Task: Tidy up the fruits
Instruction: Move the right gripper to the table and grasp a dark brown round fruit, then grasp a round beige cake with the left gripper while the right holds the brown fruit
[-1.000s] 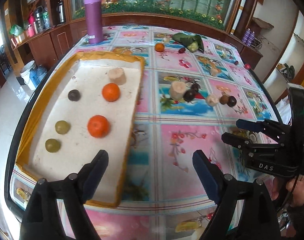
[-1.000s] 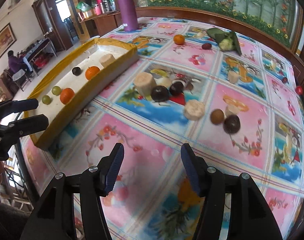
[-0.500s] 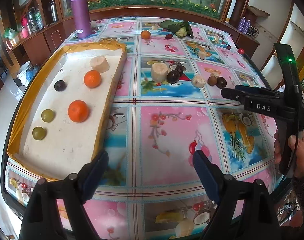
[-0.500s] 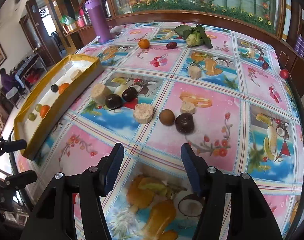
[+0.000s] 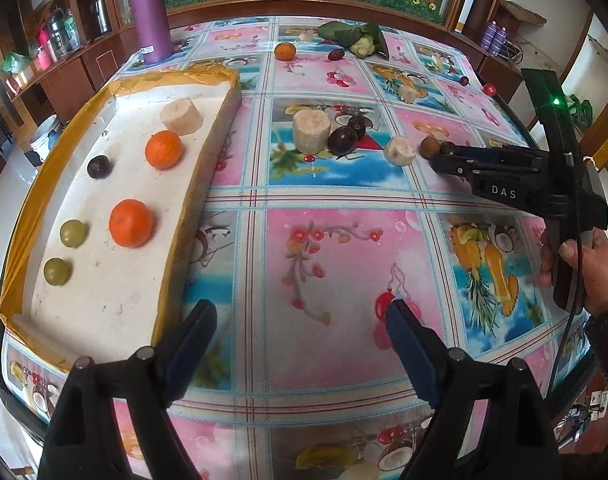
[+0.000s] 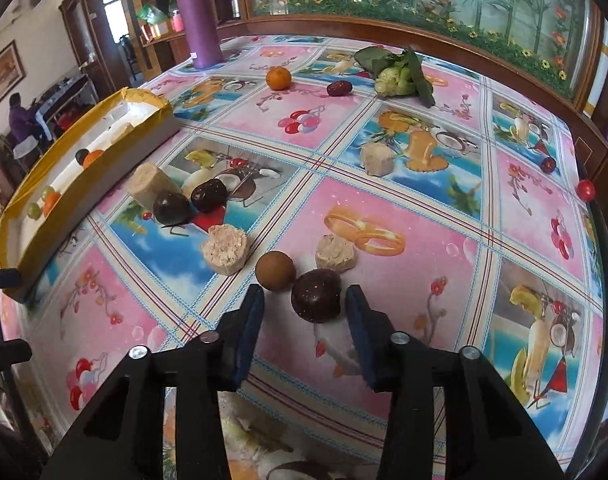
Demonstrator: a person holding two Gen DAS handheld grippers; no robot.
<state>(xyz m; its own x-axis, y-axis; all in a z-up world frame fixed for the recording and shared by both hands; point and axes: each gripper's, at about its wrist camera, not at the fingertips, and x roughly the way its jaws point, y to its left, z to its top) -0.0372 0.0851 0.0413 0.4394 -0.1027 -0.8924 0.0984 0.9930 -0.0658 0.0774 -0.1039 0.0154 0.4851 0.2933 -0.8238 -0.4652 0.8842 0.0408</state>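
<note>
The right gripper (image 6: 304,300) has just been closing, its jaws either side of a dark fruit (image 6: 316,295) – roundish, no clear long axis – not yet pressing it. Only the left view shows the tray (image 5: 191,208) floor; the left gripper (image 5: 301,324) is spread wide, empty, above the table's (image 5: 324,248) near edge

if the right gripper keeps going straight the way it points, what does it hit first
Most likely the dark round fruit, which sits just ahead between the tips of the right gripper. Its jaws have just been closing, but the pads don't yet seem to touch it. The brown fruit lies slightly left of that line.
</note>
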